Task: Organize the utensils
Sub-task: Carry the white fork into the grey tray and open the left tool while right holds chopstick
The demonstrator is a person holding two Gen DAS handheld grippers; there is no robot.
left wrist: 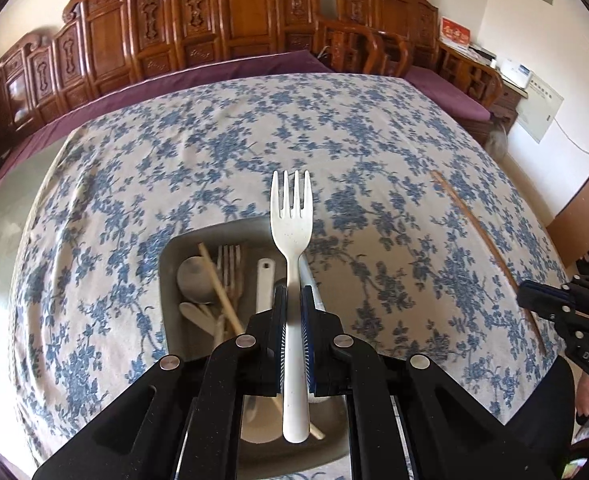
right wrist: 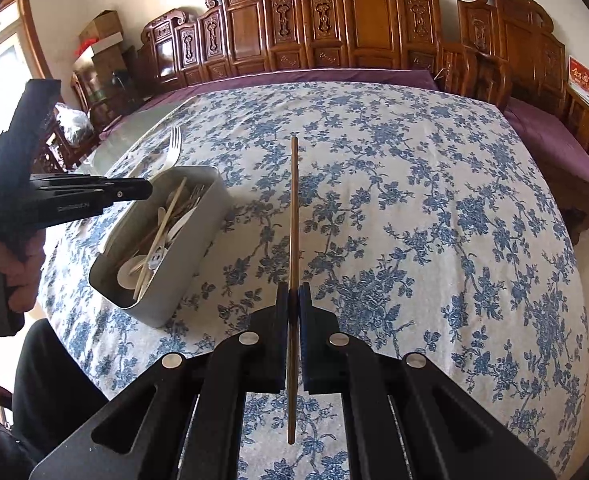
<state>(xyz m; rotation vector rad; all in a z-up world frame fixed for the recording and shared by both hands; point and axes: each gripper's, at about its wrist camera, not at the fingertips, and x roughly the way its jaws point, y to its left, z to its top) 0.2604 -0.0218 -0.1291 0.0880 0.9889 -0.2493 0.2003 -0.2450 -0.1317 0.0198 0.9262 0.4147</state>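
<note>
My left gripper [left wrist: 293, 296] is shut on the handle of a white plastic fork [left wrist: 292, 216], tines pointing away, held above a grey rectangular bin [left wrist: 166, 280]. The bin [right wrist: 198, 248] holds several spoons, forks and chopsticks. My right gripper [right wrist: 293, 292] is shut on a brown wooden chopstick [right wrist: 293, 208] that points straight ahead over the tablecloth. In the right wrist view the left gripper [right wrist: 142, 190] hovers over the bin with the fork's tines [right wrist: 174, 146] sticking out behind it. The left wrist view shows the right gripper [left wrist: 530, 294] at the right edge with the chopstick [left wrist: 474, 232].
A blue-flowered cloth [right wrist: 414, 220] covers the round table. Carved wooden chairs [right wrist: 354, 20] and purple cushions [right wrist: 550, 140] ring the far side. A hand [right wrist: 18, 268] grips the left tool's handle, and a dark sleeve or leg [right wrist: 54, 380] sits at the near table edge.
</note>
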